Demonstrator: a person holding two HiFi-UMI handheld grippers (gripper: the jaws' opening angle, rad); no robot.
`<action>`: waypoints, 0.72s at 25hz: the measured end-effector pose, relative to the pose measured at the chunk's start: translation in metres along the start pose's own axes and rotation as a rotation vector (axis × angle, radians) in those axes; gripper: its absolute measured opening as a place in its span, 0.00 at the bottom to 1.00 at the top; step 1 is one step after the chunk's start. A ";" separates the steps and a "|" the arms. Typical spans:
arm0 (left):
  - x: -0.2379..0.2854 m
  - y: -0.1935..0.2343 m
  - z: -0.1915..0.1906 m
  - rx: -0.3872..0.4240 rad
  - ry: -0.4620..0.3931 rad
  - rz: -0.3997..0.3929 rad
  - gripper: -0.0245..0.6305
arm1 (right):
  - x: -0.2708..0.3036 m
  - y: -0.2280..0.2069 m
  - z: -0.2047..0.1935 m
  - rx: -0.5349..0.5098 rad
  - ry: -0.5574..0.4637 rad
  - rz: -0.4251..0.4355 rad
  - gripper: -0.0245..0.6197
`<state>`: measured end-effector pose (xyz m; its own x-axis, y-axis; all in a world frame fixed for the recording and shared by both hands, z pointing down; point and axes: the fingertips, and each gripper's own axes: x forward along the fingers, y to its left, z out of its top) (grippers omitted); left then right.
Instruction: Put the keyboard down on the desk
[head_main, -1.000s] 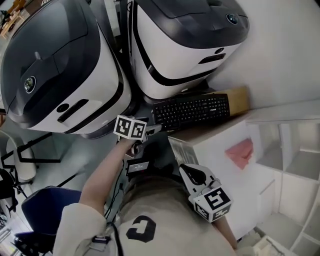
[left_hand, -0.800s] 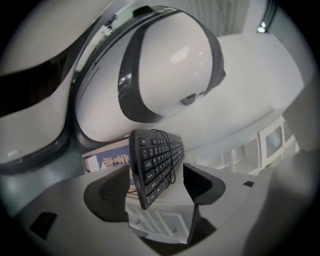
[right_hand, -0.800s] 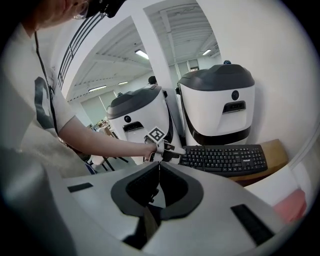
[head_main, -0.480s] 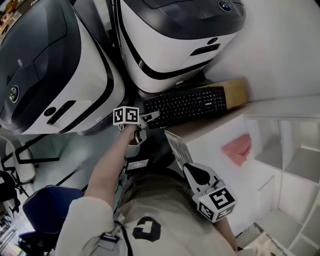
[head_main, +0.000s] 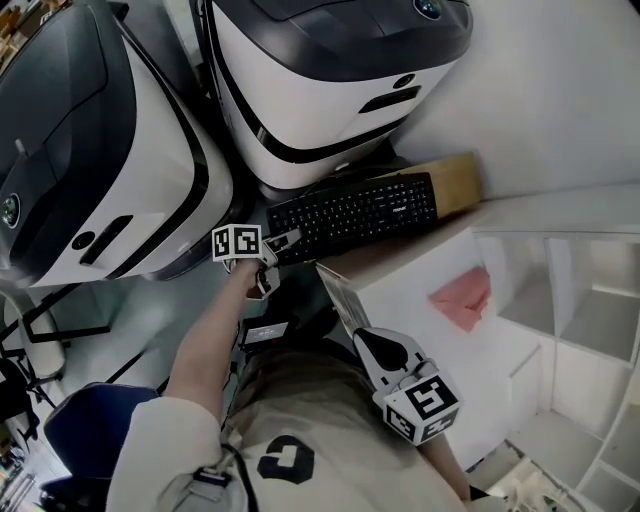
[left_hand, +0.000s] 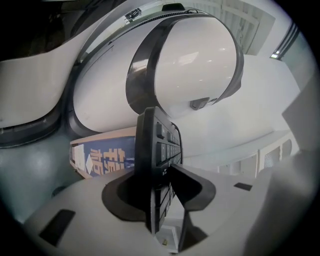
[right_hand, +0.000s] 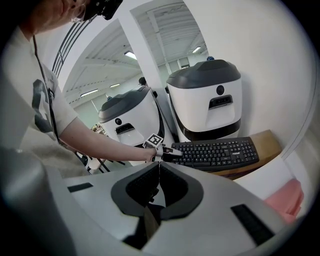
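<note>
Two large rounded machines, glossy white shells with dark grey tops and bands: one (head_main: 90, 170) at left, one (head_main: 320, 90) at rear, standing close together with only a narrow gap between them. White flat surface (head_main: 400, 300), matte and straight-edged, with open room across its near part. Its far edge runs just beside a brown cardboard box (head_main: 455, 185) set against the foot of the rear machine. The box has blue print on its side. Keyboard (head_main: 355, 215): black plastic, long and thin, rows of raised keys; it lies along the top of the box, not on the white surface, with its right end short of the box's bare right end. Pink folded item (head_main: 462, 297), soft-looking, lying on the white surface well apart from the keyboard. Left gripper (head_main: 285, 240): its fingers have just been closing, and they now clamp the keyboard's left end, one on the key face and one on the back. Right gripper (right_hand: 159, 170): fingers closed together with nothing between them, held near the person's torso.
</note>
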<state>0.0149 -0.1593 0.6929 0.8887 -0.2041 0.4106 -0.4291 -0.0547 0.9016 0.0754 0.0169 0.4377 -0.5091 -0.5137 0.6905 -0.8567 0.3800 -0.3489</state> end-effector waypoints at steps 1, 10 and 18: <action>-0.001 0.000 0.000 0.005 -0.001 -0.002 0.28 | 0.001 0.000 0.001 0.000 -0.003 -0.002 0.08; -0.028 -0.016 0.002 0.024 -0.006 -0.016 0.24 | -0.003 -0.011 0.010 0.014 -0.041 -0.028 0.08; -0.041 -0.047 0.000 -0.054 -0.024 -0.152 0.18 | -0.001 -0.014 0.017 0.007 -0.055 -0.018 0.08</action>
<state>-0.0016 -0.1481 0.6335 0.9384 -0.2206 0.2660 -0.2800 -0.0341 0.9594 0.0868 -0.0011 0.4314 -0.4968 -0.5622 0.6611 -0.8664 0.3649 -0.3408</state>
